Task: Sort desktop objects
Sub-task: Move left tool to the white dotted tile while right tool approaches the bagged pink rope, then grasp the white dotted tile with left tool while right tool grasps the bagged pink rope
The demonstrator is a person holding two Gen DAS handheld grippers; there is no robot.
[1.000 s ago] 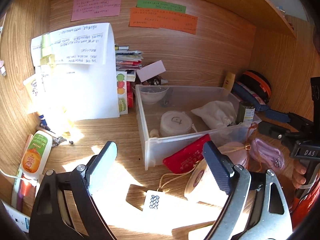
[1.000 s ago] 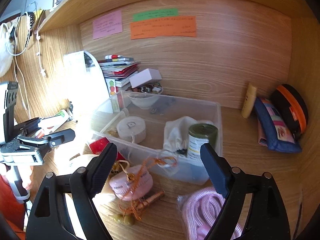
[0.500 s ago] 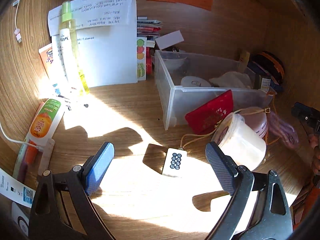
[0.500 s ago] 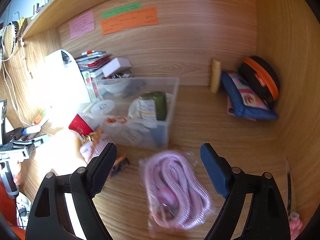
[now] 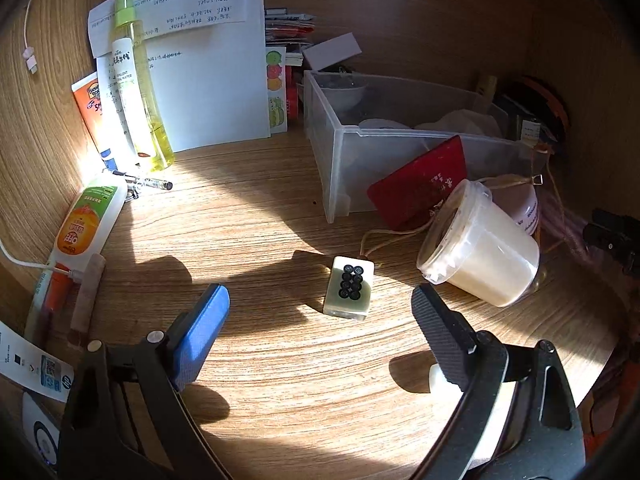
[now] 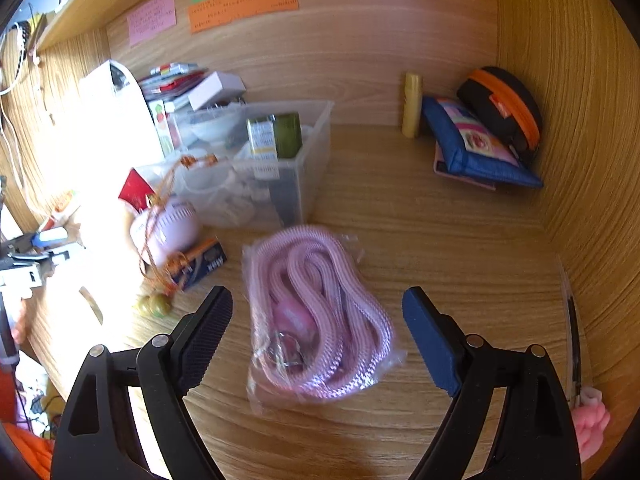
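Clear bin (image 6: 304,168) holds a green jar (image 6: 286,136) and bowl (image 6: 212,126); both hand-held grippers gape empty.

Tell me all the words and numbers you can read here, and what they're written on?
"OFF!": on the orange and white tube lying at the desk's left edge.
"SPLENT WATER", roughly: on the tall yellow bottle; partly blurred.
Mahjong tile: eight circles, no words.
Wall notes, white paper sheet, red card: writing too small to read.
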